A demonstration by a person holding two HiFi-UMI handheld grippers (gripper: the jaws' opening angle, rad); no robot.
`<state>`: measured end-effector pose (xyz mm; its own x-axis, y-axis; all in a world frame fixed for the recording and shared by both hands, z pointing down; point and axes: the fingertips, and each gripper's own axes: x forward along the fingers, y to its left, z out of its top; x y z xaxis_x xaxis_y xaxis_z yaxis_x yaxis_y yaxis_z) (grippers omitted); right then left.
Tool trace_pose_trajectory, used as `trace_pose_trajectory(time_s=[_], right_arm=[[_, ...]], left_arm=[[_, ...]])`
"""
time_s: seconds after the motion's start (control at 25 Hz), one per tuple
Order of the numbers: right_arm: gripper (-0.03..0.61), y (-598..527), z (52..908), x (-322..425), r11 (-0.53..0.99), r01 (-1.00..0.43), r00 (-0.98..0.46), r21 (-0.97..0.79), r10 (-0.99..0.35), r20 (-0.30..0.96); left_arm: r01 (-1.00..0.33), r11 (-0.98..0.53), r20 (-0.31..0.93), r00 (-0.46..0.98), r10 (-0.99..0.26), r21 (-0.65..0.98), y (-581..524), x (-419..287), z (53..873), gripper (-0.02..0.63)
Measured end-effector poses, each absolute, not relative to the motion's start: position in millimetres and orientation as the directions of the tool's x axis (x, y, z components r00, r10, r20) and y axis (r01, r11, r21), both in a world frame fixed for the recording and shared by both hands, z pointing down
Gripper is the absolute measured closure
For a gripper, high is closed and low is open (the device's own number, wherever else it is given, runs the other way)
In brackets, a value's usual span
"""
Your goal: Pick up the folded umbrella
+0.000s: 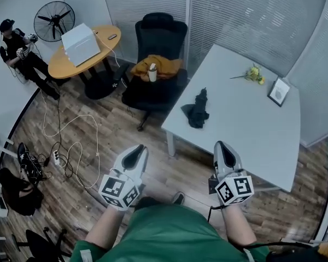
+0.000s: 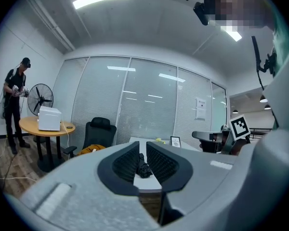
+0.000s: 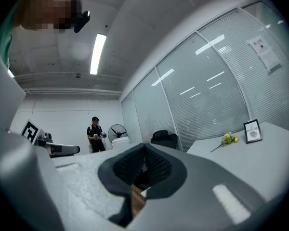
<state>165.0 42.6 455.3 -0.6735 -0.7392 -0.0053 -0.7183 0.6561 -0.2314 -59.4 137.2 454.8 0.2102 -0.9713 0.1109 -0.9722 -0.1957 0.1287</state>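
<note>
Nearest, low in the head view: left claw (image 1: 141, 149), left of centre, parted by a narrow slot, gripping nothing; right claw (image 1: 221, 145), right of centre, closed tight, also empty. Farther up, near mid-frame: folded umbrella (image 1: 197, 111), black, lying on the pale bench (image 1: 251, 121), well apart from both.

Small black-framed white card (image 3: 252, 131), upright on white table (image 3: 279, 162): bore one printed word, apparently "NATURE". White paper notice (image 3: 263, 52) on glass wall (image 3: 207, 90): print was too small to read.
</note>
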Motion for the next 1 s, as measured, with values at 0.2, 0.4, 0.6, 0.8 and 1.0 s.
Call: trace_pose_trajectory(time_s=[0.2, 0.4, 0.6, 0.8, 1.0], right_arm=[[0.575, 18.1, 461.4, 173.8, 0.640, -0.721, -0.665, -0.266, -0.747, 0.005], [0.575, -7.3, 475.9, 171.4, 0.615, -0.733, -0.652, -0.289, -0.757, 0.041], [0.575, -38.1, 480.7, 165.7, 0.572, -0.774, -0.608, -0.272, -0.791, 0.065], [0.577, -75.6, 475.5, 149.2, 0.550, -0.805, -0.574, -0.223, -0.817, 0.055], [0.577, -126.1, 480.0, 125.9, 0.473, -0.866, -0.491, -0.162, -0.866, 0.092]], left_arm=[[-0.974, -0.190, 0.131, 0.205, -0.970, 0.121, 117.2, -56.4, 458.7, 0.583], [-0.971, -0.205, 0.141, 0.222, -0.965, 0.126, 89.1, -62.3, 468.4, 0.583], [-0.960, -0.241, 0.135, 0.260, -0.956, 0.142, 43.2, -80.2, 477.5, 0.583], [-0.938, -0.307, 0.126, 0.328, -0.936, 0.159, -18.0, -101.1, 482.7, 0.583], [-0.904, -0.377, 0.119, 0.404, -0.907, 0.199, -86.4, -130.3, 482.5, 0.583]])
